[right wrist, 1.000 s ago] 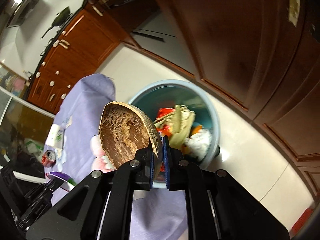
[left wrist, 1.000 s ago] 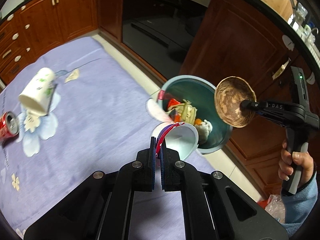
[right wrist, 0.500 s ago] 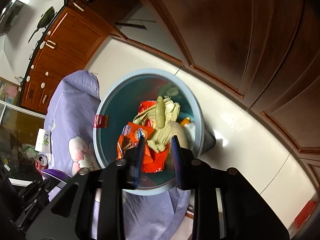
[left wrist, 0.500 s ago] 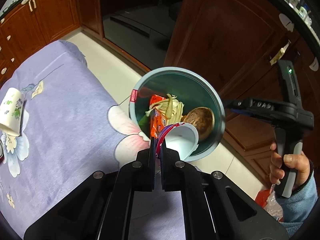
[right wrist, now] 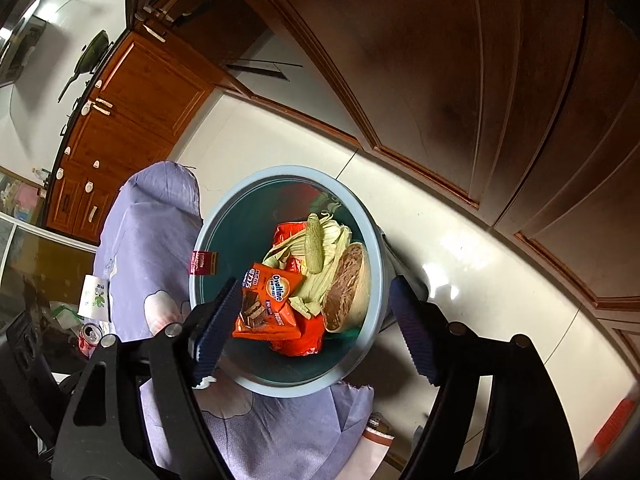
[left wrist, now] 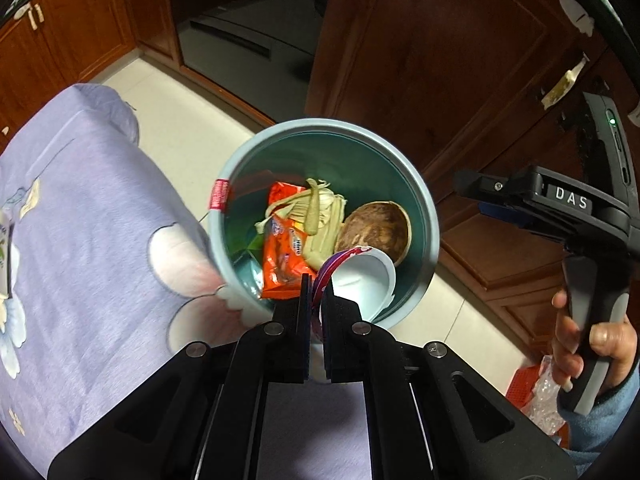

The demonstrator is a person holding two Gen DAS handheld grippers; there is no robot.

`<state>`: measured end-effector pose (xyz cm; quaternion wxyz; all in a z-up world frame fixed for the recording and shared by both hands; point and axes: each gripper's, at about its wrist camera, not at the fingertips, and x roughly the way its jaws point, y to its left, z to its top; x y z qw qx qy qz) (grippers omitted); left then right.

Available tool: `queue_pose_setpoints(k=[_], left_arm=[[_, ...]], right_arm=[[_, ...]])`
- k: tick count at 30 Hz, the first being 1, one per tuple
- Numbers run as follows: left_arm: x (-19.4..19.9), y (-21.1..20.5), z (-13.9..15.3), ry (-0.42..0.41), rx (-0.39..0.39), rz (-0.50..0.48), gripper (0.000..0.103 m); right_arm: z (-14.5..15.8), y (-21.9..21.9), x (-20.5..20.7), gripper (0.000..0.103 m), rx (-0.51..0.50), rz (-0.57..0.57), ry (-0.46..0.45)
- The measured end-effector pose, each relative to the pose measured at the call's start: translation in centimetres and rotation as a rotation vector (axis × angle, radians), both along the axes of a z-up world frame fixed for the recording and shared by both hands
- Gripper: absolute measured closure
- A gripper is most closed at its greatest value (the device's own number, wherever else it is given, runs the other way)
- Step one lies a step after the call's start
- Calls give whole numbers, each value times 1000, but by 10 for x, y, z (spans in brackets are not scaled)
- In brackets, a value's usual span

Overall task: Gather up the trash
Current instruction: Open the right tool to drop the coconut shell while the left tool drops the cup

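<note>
The coconut shell [left wrist: 374, 232] that hung in the right gripper [right wrist: 312, 320] a second ago now lies inside the blue bin [left wrist: 424, 208], leaning against its wall beside the corn husks [left wrist: 316, 220] and the orange snack wrappers [left wrist: 282, 256]. The right gripper's jaws are opening above the bin with nothing between them. The left gripper [left wrist: 316, 300] has swung in over the bin's near rim and stays clenched on the rim of a white paper cup [left wrist: 364, 280], which is tilted with its mouth toward the camera.

If the cup is let go this close to the rim, I judge it could tip outward and land on the purple-covered desk [left wrist: 100, 240] or the floor.

Count: one shell, one held cup, one bin, two wrappers visible. On the desk, one more cup [right wrist: 94, 296] and one red can [right wrist: 90, 336] wait.
</note>
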<state>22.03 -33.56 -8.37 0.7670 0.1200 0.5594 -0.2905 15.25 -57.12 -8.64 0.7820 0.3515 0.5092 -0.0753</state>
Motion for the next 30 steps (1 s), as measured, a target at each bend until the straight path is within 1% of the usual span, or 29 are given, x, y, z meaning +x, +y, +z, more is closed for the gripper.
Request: queue_pose_setpoints(k=[1,2,3,5,7,9,10,12,14,15,16,23,30], left_arm=[[1,-3,-2,3,4,-3,94],[1,-5,-3,9,5,-5,81],[1,-6,-5,10,4,-6,74],[-1,-7,-5,-2,9,-5,38],[-3,-5,-5,-15,11,-4,28],[-5,-3,-4,-22,15,-6,24],[-6,-1,-4,-22,20,-3,21],[-7,2,-4,-26,17,2,16],[-8,5,-3,-30,17,8,11],[-9,7,-2,-30,15,10,10],[-9,8,-1,-31,15,13,10],[-12,21,5,-30,-7,37,8],[-17,36,14,-46,-24,57,7]], right_arm=[[0,0,0,31,2,1,3],[0,1,0,31,3,1,4],[0,1,1,31,4,2,6],[0,1,2,30,4,4,8],[0,2,3,29,4,1,11],[-1,2,4,28,7,-2,16],[-1,3,4,28,9,-3,21],[-3,4,5,23,14,-8,35],[-4,7,5,22,12,-7,45],[-5,9,6,19,7,-4,59],[-5,11,6,18,6,-2,65],[2,22,4,18,-8,11,67],[11,36,2,18,-18,23,66]])
